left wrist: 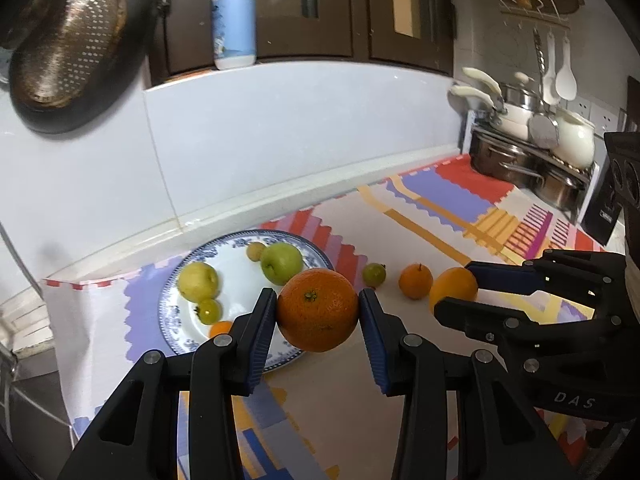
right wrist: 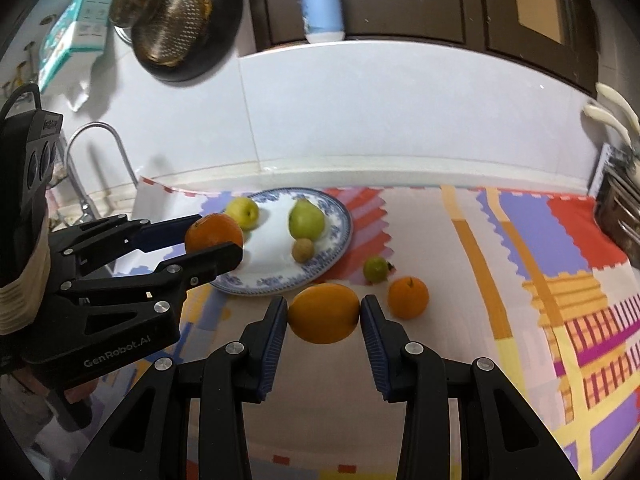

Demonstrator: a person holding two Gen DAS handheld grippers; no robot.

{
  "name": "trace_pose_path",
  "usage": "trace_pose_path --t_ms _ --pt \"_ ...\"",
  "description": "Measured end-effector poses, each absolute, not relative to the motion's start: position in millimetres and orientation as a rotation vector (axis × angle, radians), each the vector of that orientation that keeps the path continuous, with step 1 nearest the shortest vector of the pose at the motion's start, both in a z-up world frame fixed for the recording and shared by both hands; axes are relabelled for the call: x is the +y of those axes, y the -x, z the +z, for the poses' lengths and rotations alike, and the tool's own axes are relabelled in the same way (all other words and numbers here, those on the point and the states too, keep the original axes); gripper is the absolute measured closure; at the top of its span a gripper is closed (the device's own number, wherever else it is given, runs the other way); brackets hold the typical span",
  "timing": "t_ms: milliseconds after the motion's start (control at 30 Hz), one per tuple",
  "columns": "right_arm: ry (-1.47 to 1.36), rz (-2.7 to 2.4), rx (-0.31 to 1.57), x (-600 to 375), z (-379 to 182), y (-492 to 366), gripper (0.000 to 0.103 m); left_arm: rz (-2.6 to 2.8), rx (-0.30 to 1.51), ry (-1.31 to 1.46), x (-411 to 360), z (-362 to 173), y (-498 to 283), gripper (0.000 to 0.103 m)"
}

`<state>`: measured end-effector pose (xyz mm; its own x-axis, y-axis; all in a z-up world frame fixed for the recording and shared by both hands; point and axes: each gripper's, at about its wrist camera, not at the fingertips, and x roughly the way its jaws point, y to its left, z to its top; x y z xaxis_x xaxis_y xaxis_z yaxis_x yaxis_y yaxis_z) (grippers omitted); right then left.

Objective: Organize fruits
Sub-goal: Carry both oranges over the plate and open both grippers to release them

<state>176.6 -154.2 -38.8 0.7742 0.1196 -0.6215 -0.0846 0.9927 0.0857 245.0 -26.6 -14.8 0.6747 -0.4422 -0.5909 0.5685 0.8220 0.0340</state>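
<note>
A yellow-orange fruit (right wrist: 324, 313) is clamped between the blue pads of the right hand-held gripper (right wrist: 324, 316), above the patterned tabletop (right wrist: 460, 280). At the left, an orange (right wrist: 213, 232) is gripped by the left hand-held gripper (right wrist: 216, 236) over the blue-rimmed plate (right wrist: 276, 280). A yellow apple (right wrist: 242, 212), a green pear (right wrist: 306, 220) and a small brown fruit (right wrist: 302, 250) are seen on the plate. A small green fruit (right wrist: 376, 269) and a small orange (right wrist: 408, 297) lie just beside it.

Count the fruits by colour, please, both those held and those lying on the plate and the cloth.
Orange: 4 (big orange, yellowish orange, small orange, half-hidden orange)
Green or yellow-green: 4 (green apple, yellow-green apple, small green fruit, second small green fruit)
Brown: 1 (small brown fruit)
Total: 9
</note>
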Motion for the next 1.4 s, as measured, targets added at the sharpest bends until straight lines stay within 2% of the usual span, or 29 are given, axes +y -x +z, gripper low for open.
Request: trace_pose_path --t_ms 567,900,1400 --pt "0.025 0.279 0.632 -128 -20 -241 0.064 -0.417 0.618 -0.197 9 -10 -288 0.061" --pt "0.08 0.346 0.704 -100 -48 -302 0.064 -0.365 0.702 -0.188 36 -41 -327 0.061" --pt "0.1 0.351 0.799 -74 -87 -347 0.064 -0.379 0.816 -0.179 41 -92 -364 0.061"
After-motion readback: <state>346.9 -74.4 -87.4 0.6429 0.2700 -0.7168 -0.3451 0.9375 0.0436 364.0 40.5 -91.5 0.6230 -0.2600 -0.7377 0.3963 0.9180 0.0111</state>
